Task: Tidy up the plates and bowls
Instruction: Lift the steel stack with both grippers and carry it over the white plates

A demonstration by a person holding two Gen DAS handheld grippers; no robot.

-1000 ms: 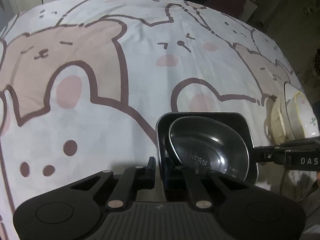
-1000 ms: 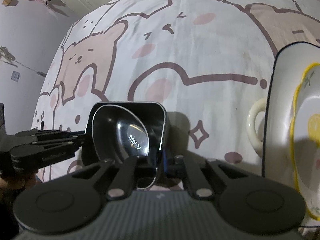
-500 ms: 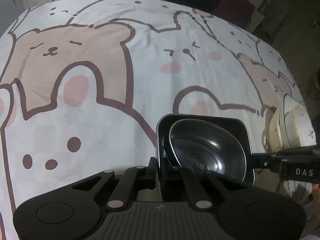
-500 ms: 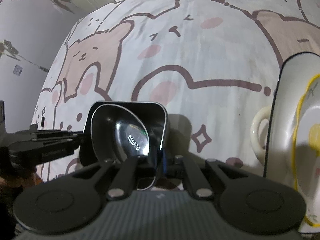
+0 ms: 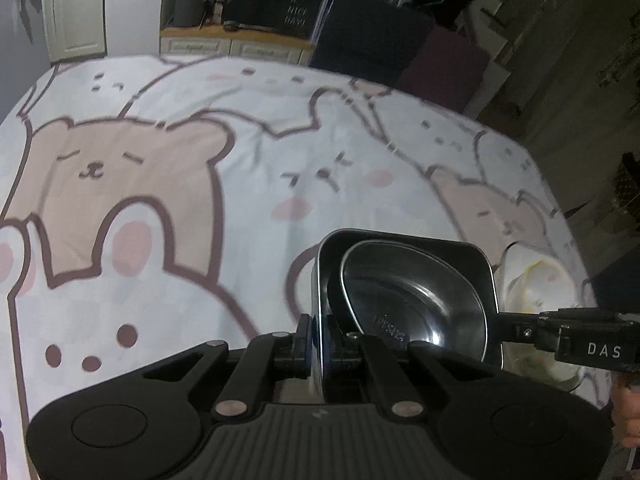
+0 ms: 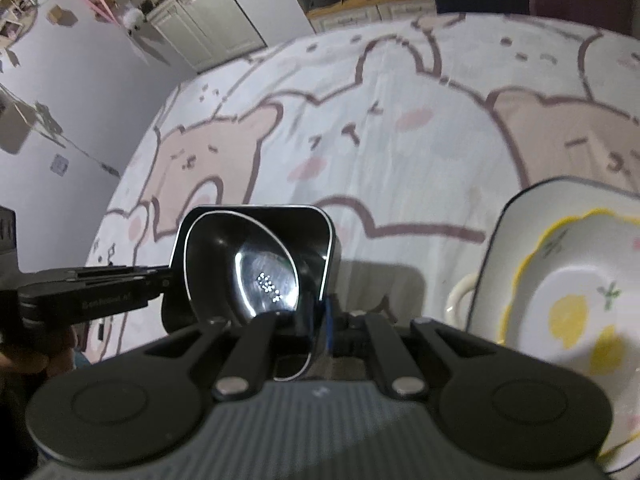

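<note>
square metal tray (image 5: 404, 248): dark, shiny, rounded corners, tilted; held up above the cloth between both grippers, casting a shadow on the cloth in the right wrist view.
metal bowl (image 5: 408, 300): oval steel bowl sitting inside the tray, leaning against its wall; bright reflection on its bottom in the right wrist view (image 6: 264, 276).
left gripper (image 5: 318, 340): jaws clamped on the tray's near-left rim, rim edge pinched between the pads.
right gripper (image 6: 326, 322): jaws clamped on the tray's near-right rim; in the left wrist view it reaches in from the right edge to the tray's right side (image 5: 520, 330).
ceramic dishes (image 6: 560, 280): white stack just right of the tray, resting on the cloth; top one has a yellow scalloped rim and lemon print, larger dark-edged plate under it; a cream handle (image 6: 460, 296) sticks out on the left side.
cloth (image 5: 180, 200): white, pink-brown bear and rabbit cartoons, covers the whole table.
far background: white cabinets (image 5: 76, 8), dark clutter on a wooden counter (image 5: 240, 34), blurred.
person: part of a hand at the right edge of the left wrist view (image 5: 626, 412).
</note>
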